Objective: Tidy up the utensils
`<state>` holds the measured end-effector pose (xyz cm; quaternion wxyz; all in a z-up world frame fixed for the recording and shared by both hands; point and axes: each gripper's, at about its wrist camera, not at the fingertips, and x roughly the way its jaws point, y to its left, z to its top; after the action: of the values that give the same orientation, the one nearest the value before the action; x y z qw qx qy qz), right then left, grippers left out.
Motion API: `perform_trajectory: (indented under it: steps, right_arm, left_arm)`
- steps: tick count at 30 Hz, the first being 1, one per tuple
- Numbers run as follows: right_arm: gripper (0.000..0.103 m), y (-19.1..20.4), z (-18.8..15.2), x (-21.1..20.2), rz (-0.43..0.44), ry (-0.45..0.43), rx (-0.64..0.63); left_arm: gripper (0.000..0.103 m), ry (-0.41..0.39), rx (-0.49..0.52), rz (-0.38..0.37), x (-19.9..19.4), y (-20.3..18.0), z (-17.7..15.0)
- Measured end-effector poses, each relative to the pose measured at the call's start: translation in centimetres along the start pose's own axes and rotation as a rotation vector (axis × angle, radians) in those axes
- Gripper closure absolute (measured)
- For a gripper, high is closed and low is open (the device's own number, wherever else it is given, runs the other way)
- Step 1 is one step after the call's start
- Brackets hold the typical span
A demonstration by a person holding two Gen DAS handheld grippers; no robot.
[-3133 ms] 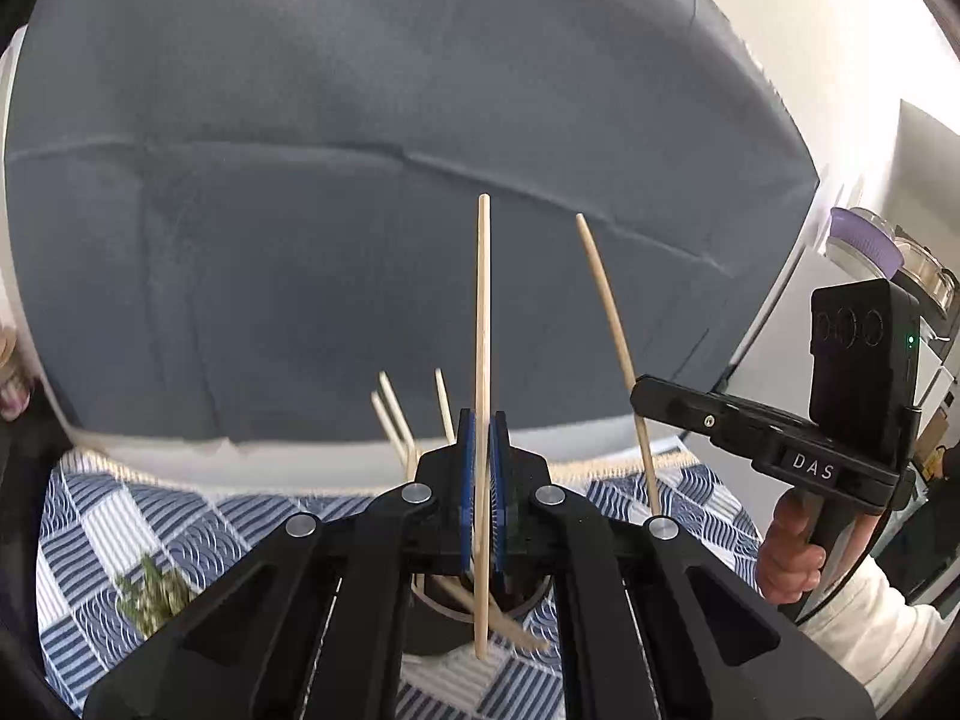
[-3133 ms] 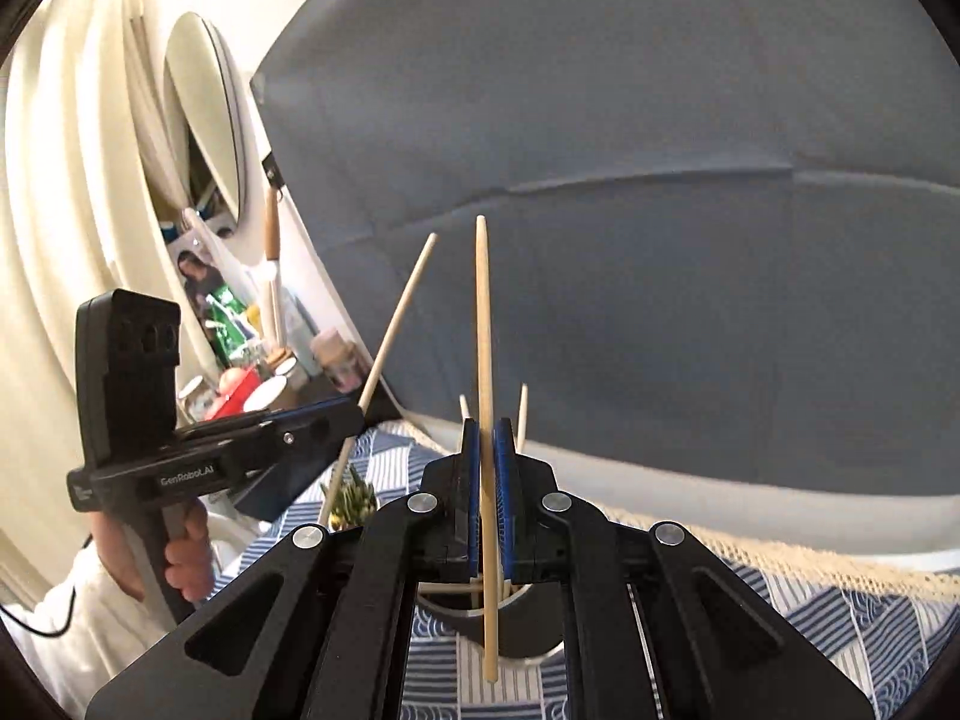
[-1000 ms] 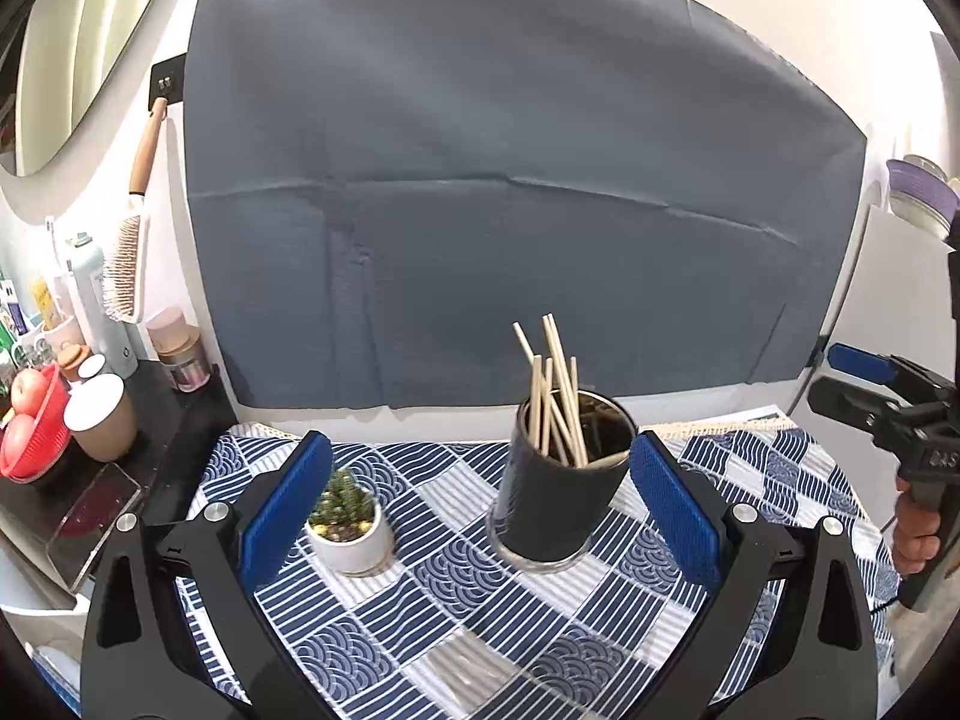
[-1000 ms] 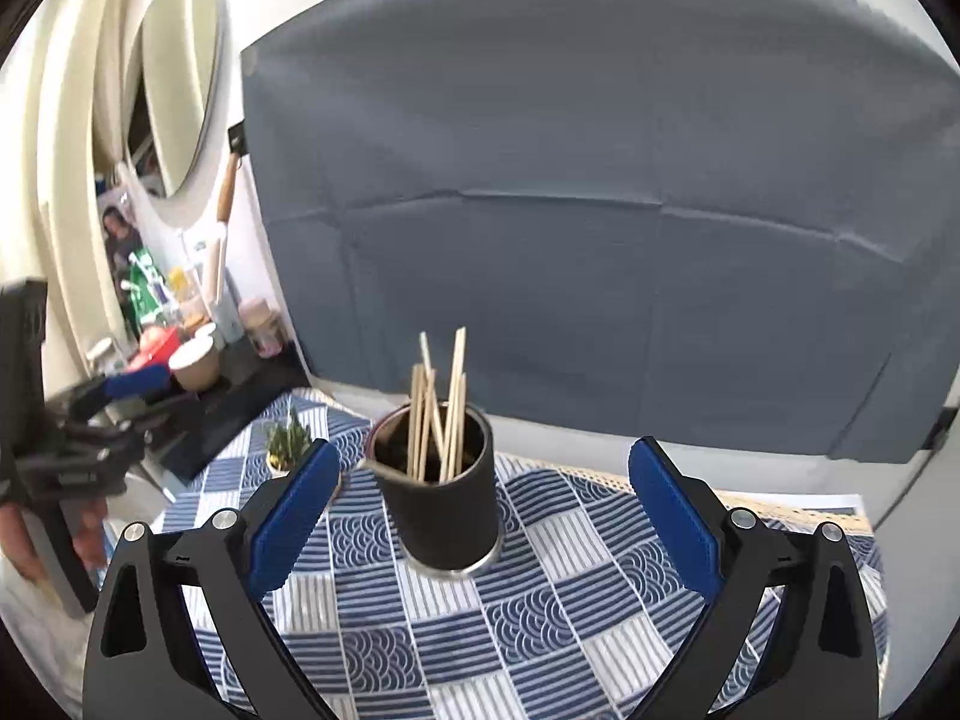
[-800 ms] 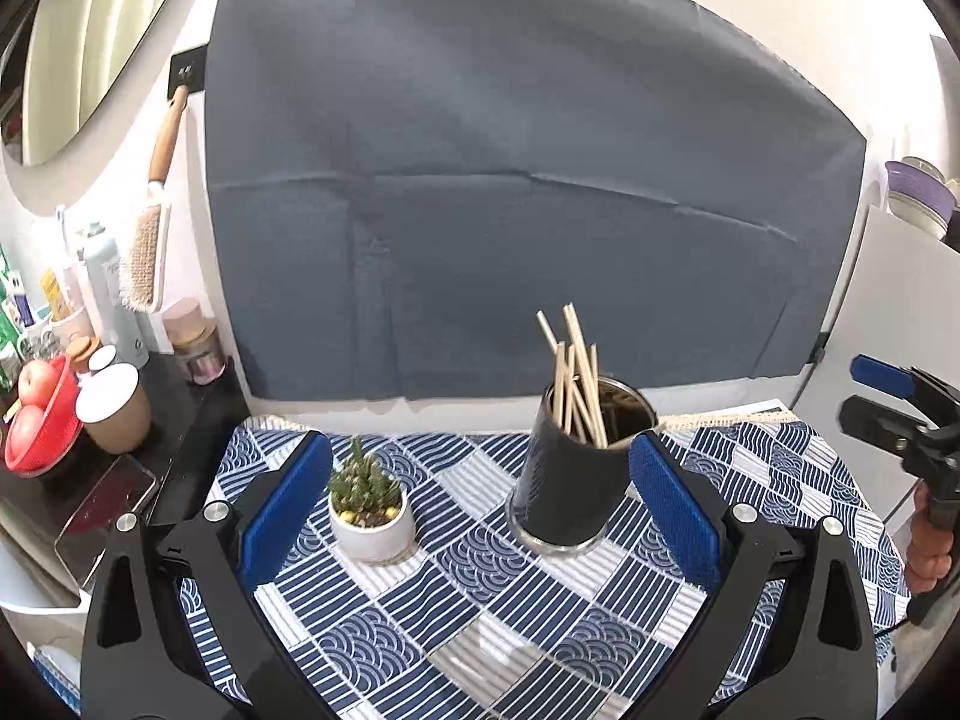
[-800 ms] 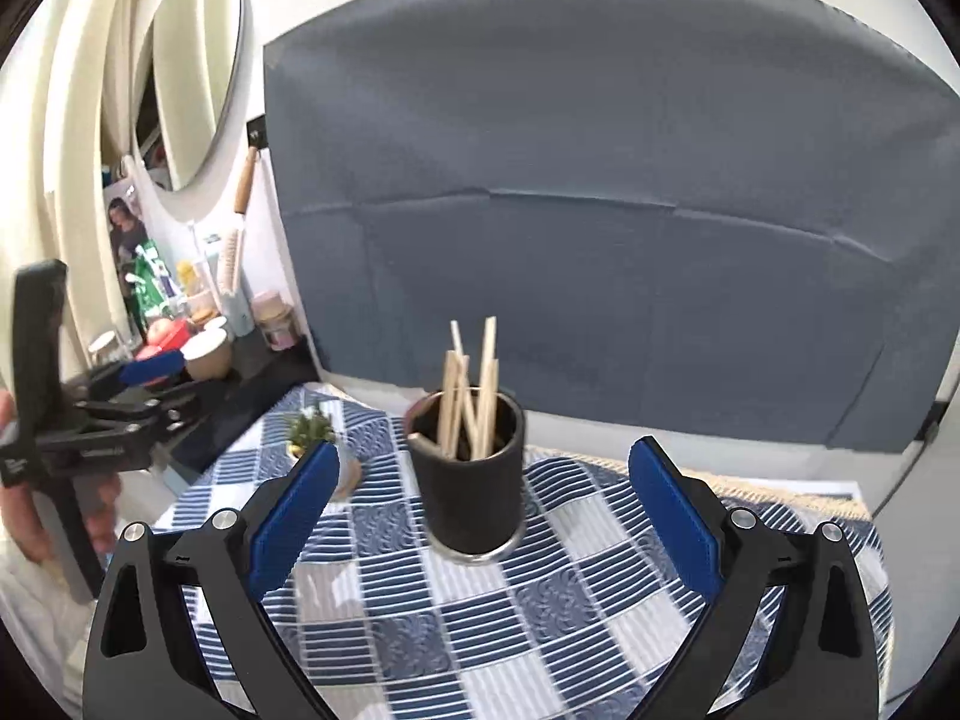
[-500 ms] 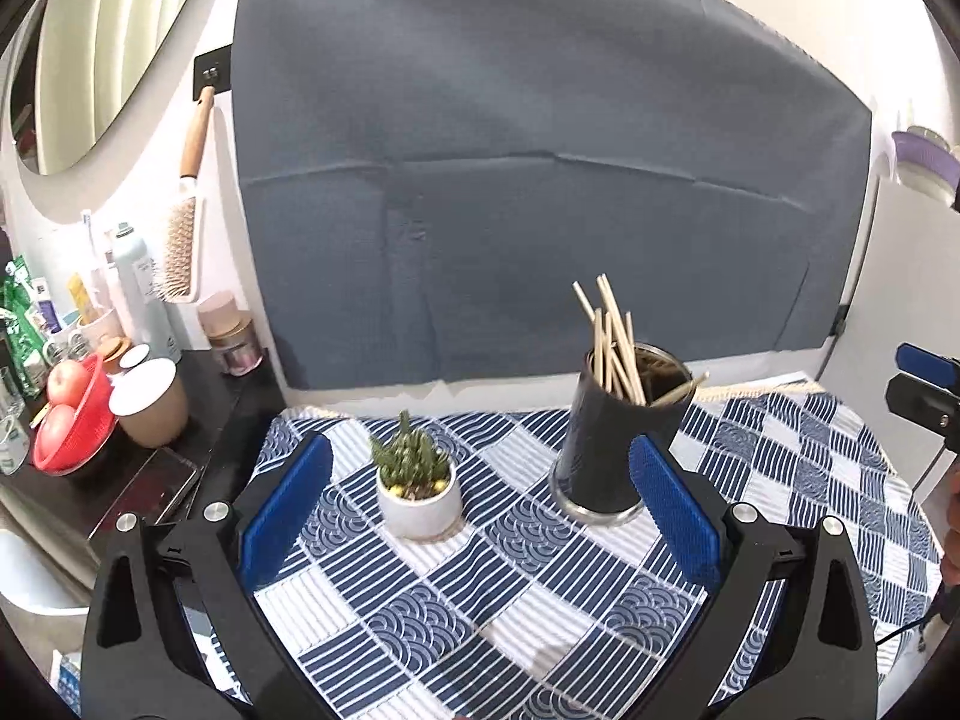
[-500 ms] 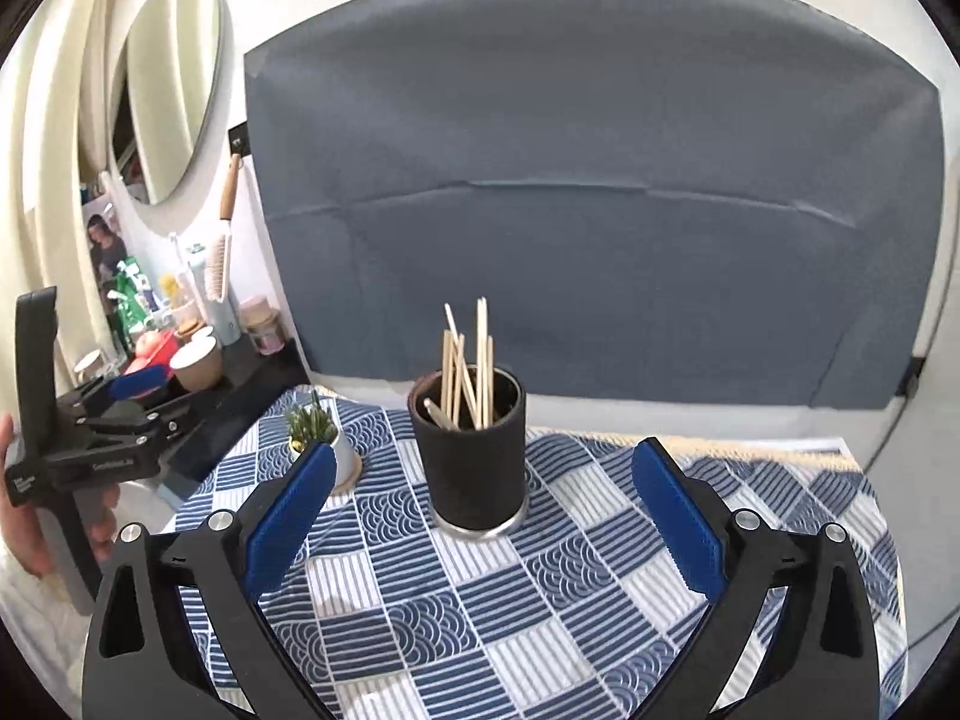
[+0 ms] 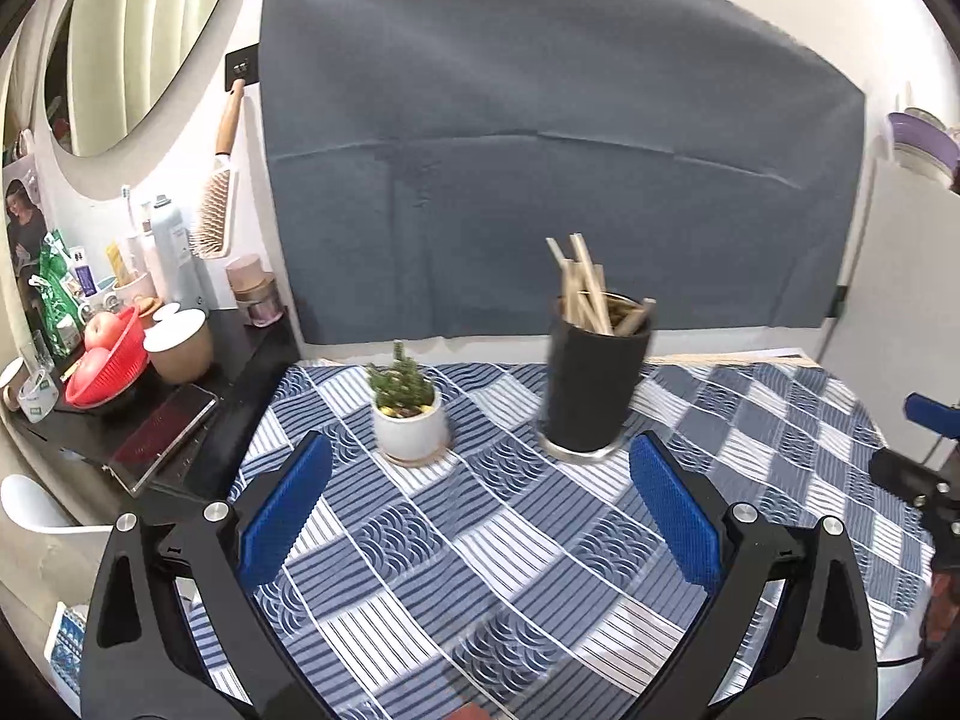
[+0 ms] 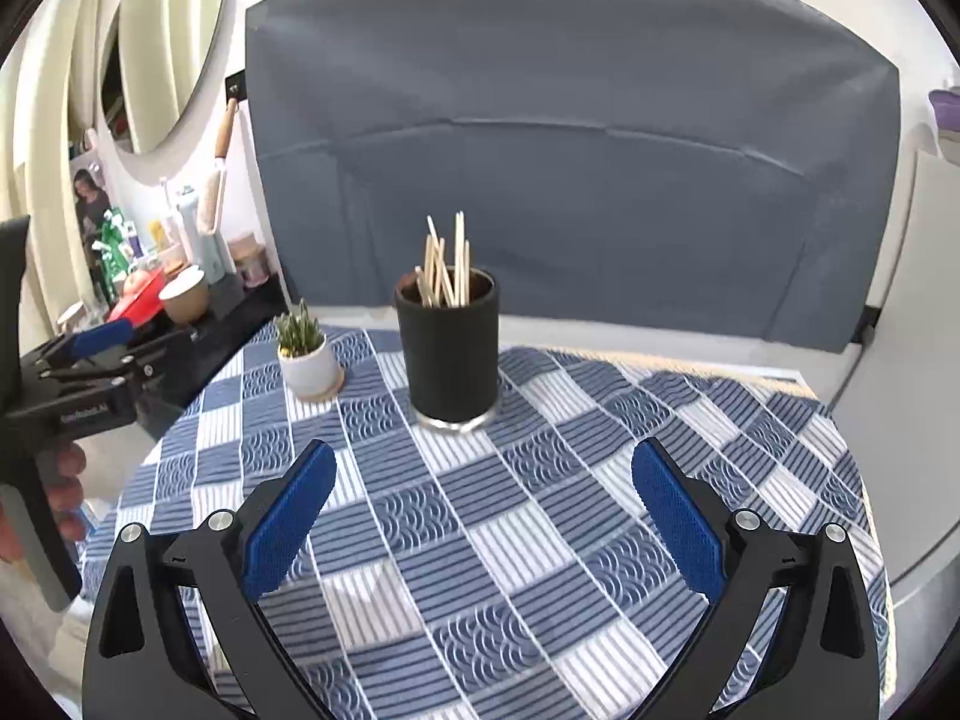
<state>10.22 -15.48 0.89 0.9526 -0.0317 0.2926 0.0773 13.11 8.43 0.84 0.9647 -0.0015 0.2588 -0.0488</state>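
Note:
A black cup [image 9: 591, 393] [image 10: 449, 348] stands on the blue and white checked tablecloth [image 9: 540, 540] [image 10: 540, 510]. Several wooden chopsticks [image 9: 585, 291] [image 10: 447, 264] stand inside it. My left gripper [image 9: 477, 510] is open and empty, well back from the cup. It also shows at the left edge of the right wrist view [image 10: 90, 348]. My right gripper [image 10: 480, 516] is open and empty, also back from the cup. Part of it shows at the right edge of the left wrist view [image 9: 924, 450].
A small cactus in a white pot [image 9: 408, 414] [image 10: 306, 354] stands left of the cup. A black side shelf [image 9: 150, 420] at the left holds a red basket with apples, a cup and bottles. A grey cloth [image 10: 570, 150] hangs on the back wall.
Both grippers held a chopstick over the cup 3.1 s ago. Both have since opened and pulled back from the cup, and the chopsticks stand in the cup.

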Motion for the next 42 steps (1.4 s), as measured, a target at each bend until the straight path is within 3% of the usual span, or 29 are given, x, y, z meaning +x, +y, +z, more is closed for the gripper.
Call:
perform_trajectory:
  steps: [10, 20, 33, 42]
  right_arm:
    - [0.008, -2.2, -1.5, -6.0, 0.03, -0.029, 0.0]
    - [0.008, -3.7, -4.0, -9.0, 0.088, -0.023, 0.03]
    - [0.008, -4.1, -6.0, -10.9, 0.065, -0.039, -0.011]
    - [0.008, -4.2, -5.8, -10.6, 0.063, -0.06, -0.003]
  left_arm:
    - [0.006, 0.034, -0.074, -0.017, -6.1, -3.4, -0.5]
    - [0.006, 0.011, -0.136, 0.07, -10.6, -7.2, -2.9]
    - [0.006, 0.03, -0.146, 0.149, -13.4, -10.6, -5.2]
    - [0.006, 0.037, -0.121, 0.145, -13.1, -11.6, -5.1]
